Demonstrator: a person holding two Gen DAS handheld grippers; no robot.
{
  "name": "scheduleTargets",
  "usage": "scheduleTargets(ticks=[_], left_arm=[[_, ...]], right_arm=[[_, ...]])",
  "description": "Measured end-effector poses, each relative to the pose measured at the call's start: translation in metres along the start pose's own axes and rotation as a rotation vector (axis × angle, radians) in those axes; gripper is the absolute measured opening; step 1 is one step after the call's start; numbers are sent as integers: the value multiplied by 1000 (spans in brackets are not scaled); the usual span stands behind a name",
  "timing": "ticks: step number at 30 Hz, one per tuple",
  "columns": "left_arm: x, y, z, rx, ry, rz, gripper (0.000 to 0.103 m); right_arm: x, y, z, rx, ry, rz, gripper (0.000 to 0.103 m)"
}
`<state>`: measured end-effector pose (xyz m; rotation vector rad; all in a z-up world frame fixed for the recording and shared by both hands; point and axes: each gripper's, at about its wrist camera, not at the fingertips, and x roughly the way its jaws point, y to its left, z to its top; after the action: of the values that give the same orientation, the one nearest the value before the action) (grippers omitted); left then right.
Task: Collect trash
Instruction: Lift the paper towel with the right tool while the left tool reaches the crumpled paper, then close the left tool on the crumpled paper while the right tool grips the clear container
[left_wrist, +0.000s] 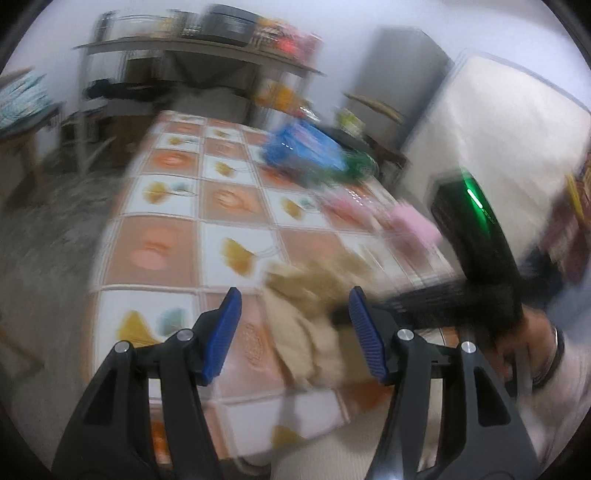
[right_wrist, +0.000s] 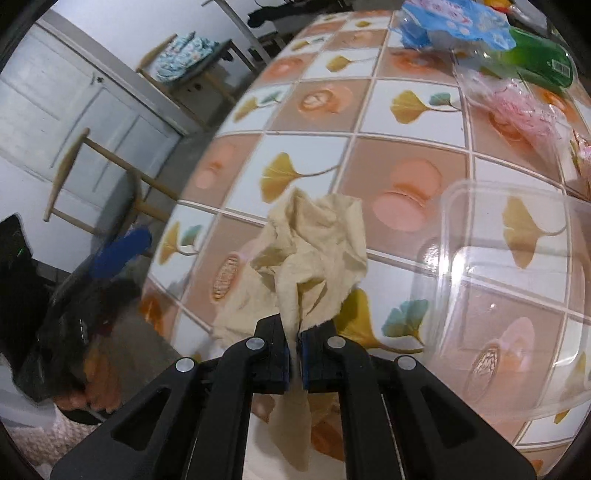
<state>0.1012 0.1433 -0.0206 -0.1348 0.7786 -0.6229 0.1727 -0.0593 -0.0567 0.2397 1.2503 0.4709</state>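
Right wrist view: right tool pinches crumpled tissue over tiled tablecloth; left tool spread.

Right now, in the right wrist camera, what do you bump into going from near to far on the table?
right tool → crumpled beige tissue → pink wrapper → blue packet

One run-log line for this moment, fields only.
right gripper: shut on crumpled tissue | left gripper: open, empty | clear plastic container: on table | left view blurred
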Motion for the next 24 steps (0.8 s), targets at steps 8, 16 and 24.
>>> scheduleTargets(ticks=[8,16,24], left_arm=[[45,-43,-17,300,165,-19,69],[73,-42,-13,386,229,79,71],[85,-36,-15,341,272,94,68]], right_arm=[[9,-10,19,15,76,37,5],[9,-12,21,30,90,91,7],[0,-2,13,-7,65,132,18]])
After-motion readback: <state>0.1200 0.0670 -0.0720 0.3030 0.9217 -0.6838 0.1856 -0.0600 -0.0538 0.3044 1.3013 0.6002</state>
